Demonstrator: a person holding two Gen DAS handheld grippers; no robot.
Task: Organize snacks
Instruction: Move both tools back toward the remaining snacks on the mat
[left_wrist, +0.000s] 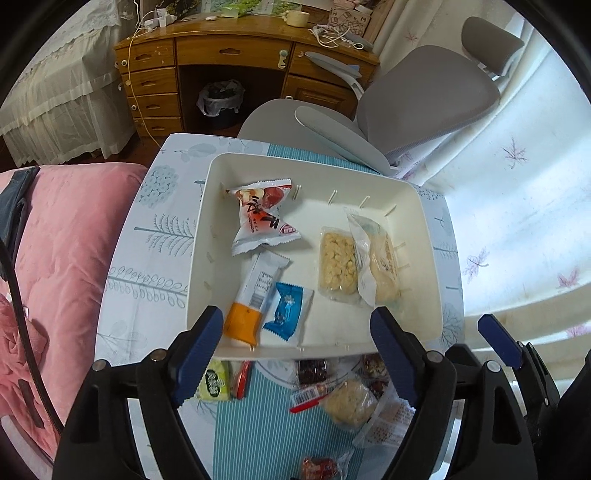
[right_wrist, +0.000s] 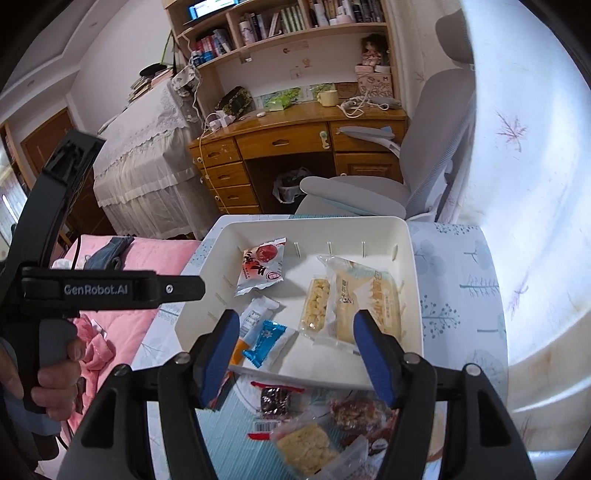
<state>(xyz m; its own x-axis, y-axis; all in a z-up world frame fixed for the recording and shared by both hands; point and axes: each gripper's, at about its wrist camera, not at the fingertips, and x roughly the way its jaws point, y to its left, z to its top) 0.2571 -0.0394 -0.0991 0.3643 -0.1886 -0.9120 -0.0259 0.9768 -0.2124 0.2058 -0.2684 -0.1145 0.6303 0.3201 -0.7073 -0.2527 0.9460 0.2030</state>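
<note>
While both grippers hang over the near side of the table (left_wrist: 147, 236), neither holds anything. My left gripper (left_wrist: 295, 332) has its fingers spread wide, nothing between them; my right gripper (right_wrist: 295, 339) likewise, jaws well apart and bare.

Where the snacks lie:
- White tray (left_wrist: 424, 206) already carries the red-and-white packet (left_wrist: 262, 218), the orange-ended bar (left_wrist: 251, 295), the blue candy (left_wrist: 288, 310), the pale puffed bar (left_wrist: 338, 262) and the clear-wrapped cake (left_wrist: 380, 266).
- Loose pile remains on the striped mat (left_wrist: 258, 417), just before the tray's near rim: green packet (left_wrist: 212, 384), dark wrapped sweet (right_wrist: 275, 398), crumbly rice cake (right_wrist: 304, 445), reddish nut bar (right_wrist: 354, 411).

Risks, as I judge them:
- Loose pieces overlap and their clear wrappers are slack; closing on a wrapper edge could lift two at once or let one slip out.
- Near rim sits right beside the pile; a low carry could catch the rim and shove the tray toward the chair (left_wrist: 424, 96).
- Both grippers work the same small patch, so the fingers may collide.
- Orange-ended bar lies against the near wall; dropping there may stack things untidily.

Room: the tray's middle and far right floor are open. Table edges run close on left, by the pink bedding (left_wrist: 74, 240), and right.
</note>
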